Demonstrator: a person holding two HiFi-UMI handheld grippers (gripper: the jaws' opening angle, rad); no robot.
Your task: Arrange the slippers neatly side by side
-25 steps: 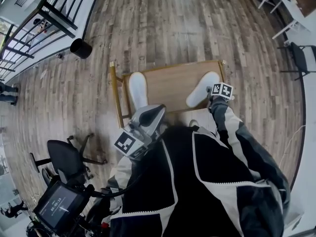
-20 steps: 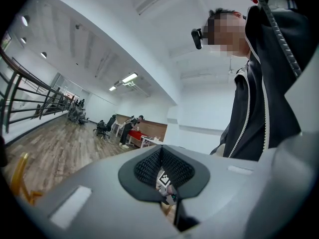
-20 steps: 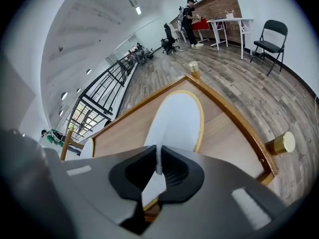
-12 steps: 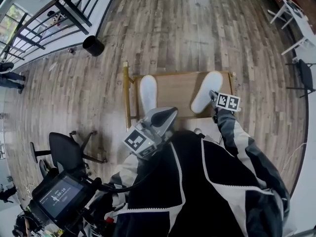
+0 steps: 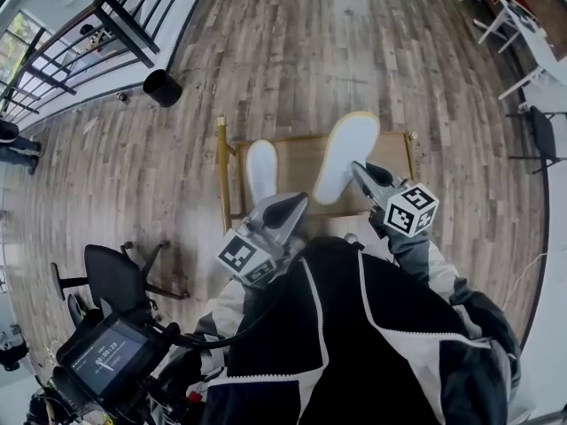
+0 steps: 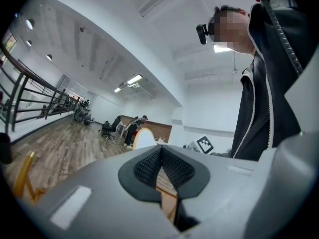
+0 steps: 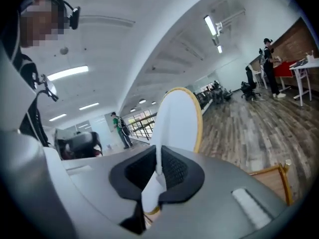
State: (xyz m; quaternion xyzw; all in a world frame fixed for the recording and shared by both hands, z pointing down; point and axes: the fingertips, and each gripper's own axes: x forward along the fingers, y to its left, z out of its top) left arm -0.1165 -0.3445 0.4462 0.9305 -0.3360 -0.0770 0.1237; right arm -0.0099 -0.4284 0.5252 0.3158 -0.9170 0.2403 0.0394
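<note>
One white slipper [image 5: 260, 172] lies flat on the left part of the small wooden table [image 5: 298, 163]. The other white slipper [image 5: 345, 154], tan along its sole edge, is raised off the table and held by its heel end in my right gripper [image 5: 361, 177]. In the right gripper view this slipper [image 7: 180, 122] stands on edge, pinched between the dark pads of my right gripper [image 7: 158, 171]. My left gripper [image 5: 289, 209] hangs by the table's near edge, shut and empty. Its closed pads meet in the left gripper view at my left gripper [image 6: 160, 166], with a slipper [image 6: 142, 139] beyond.
A black bin [image 5: 161, 87] stands on the wood floor at the far left, beside a metal railing [image 5: 89, 25]. An office chair [image 5: 113, 277] and a screen device [image 5: 106, 357] are near my left side. White tables [image 5: 523, 25] and a chair [image 5: 542, 131] stand at the right.
My right gripper has lifted the right slipper off the table and carried it up and to the left, rolling as it rose. The left gripper and the left slipper stayed put.
</note>
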